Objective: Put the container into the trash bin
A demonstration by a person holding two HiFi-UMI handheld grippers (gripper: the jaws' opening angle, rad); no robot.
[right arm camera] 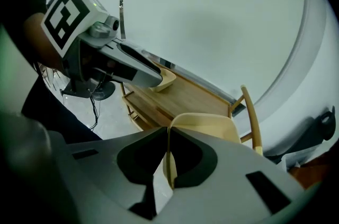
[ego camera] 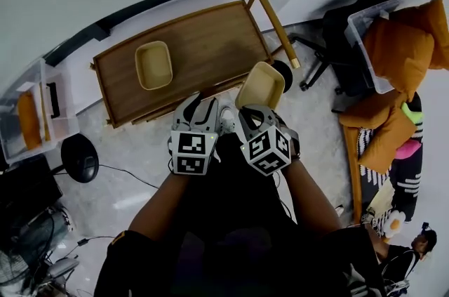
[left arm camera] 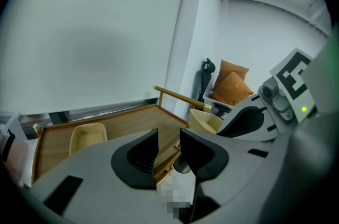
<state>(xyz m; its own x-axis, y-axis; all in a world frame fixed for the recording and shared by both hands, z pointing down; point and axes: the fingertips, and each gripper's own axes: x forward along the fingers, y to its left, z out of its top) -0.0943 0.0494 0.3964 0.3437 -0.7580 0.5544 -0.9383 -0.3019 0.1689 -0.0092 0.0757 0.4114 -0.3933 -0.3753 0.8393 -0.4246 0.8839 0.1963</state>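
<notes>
The pale yellow rectangular plastic container (ego camera: pixel 261 85) (right arm camera: pixel 206 125) is clamped by its near rim in the right gripper (ego camera: pixel 251 113) (right arm camera: pixel 167 135), whose jaws are pressed on the thin wall. It hangs over the near right corner of the brown wooden trolley tray (ego camera: pixel 210 43), and only its bare inside shows. A second, matching yellow container (ego camera: pixel 153 64) (left arm camera: pixel 88 135) rests on the tray, also bare inside. The left gripper (ego camera: pixel 200 106) (left arm camera: pixel 168 138) hovers beside it, jaws apart on nothing. At the right, a clear plastic bin (ego camera: pixel 359 25) holds orange cushions (ego camera: pixel 403 39).
</notes>
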